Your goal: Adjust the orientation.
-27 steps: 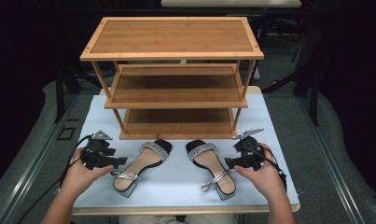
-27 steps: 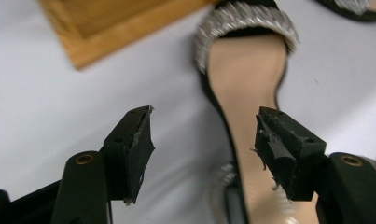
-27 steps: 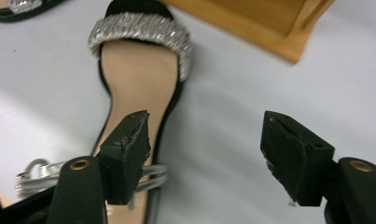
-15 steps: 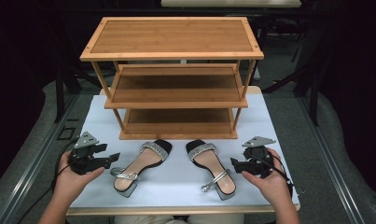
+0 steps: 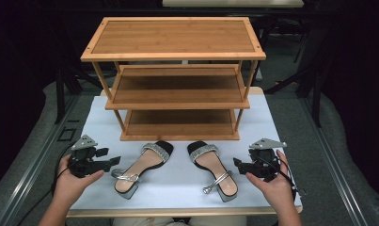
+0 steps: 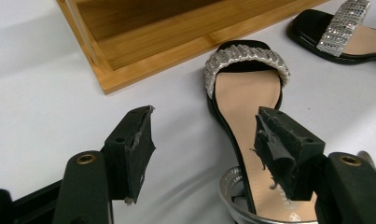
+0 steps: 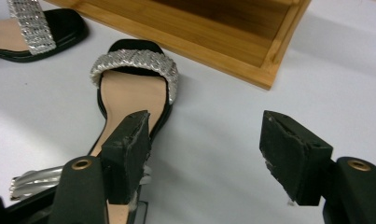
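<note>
Two black sandals with silver straps lie side by side on the white table top, in front of a wooden shoe rack. The left sandal has my left gripper just to its left, open and empty. In the left gripper view that gripper looks over this sandal, whose heel end lies by the right jaw. The right sandal has my right gripper just to its right, also open and empty. In the right gripper view that gripper has the sandal by its left jaw.
The three-shelf rack stands at the back of the white table top, its bottom shelf low and close behind the sandals' toes. Bare white surface lies to either side of the rack. Dark floor and metal rails surround the table.
Both grippers have drawn outward from the sandals, the left one to the left and the right one to the right and slightly nearer the front edge. The sandals have not moved.
</note>
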